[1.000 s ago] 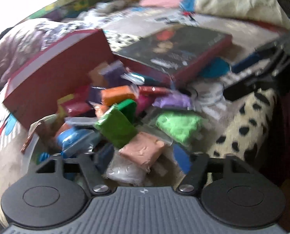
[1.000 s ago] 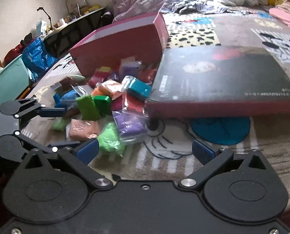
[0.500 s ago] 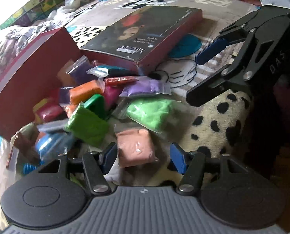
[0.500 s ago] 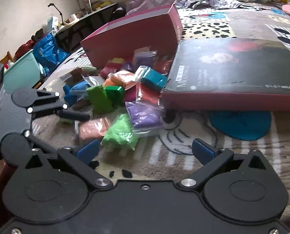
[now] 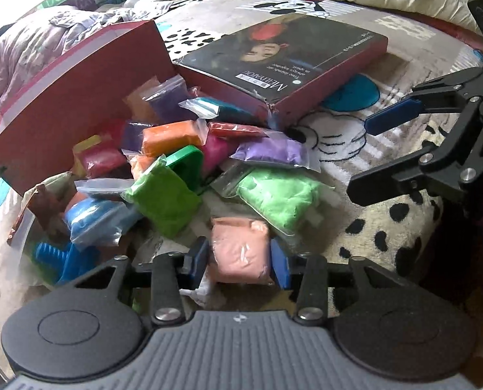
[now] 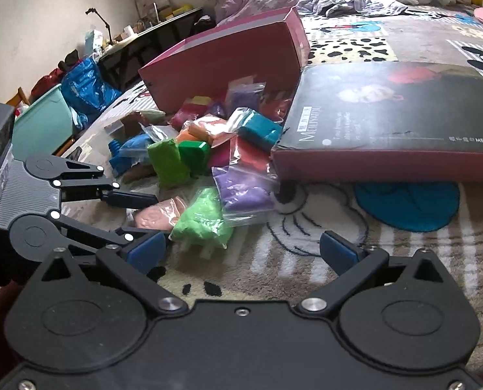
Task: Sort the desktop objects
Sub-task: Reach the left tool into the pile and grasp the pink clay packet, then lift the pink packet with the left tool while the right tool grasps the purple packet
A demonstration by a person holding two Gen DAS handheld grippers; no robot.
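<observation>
White packet [image 5: 205, 292] half hidden beneath left tool [image 5: 240, 260] and pink packet [image 5: 240, 250].

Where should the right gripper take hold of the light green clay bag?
Grip the light green clay bag across its bulging middle, coming down from above with the right gripper. Its lump is soft and free on top; the purple bag crowds its far side.

Bagged clay packs [image 5: 176, 149] heaped on patterned blanket; pink pack [image 5: 240, 250] at near edge, light green pack [image 5: 274, 195] beside it.

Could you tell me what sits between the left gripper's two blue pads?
A salmon-pink bagged clay packet sits there, the closing left gripper pressing both sides, in the left wrist view.
</observation>
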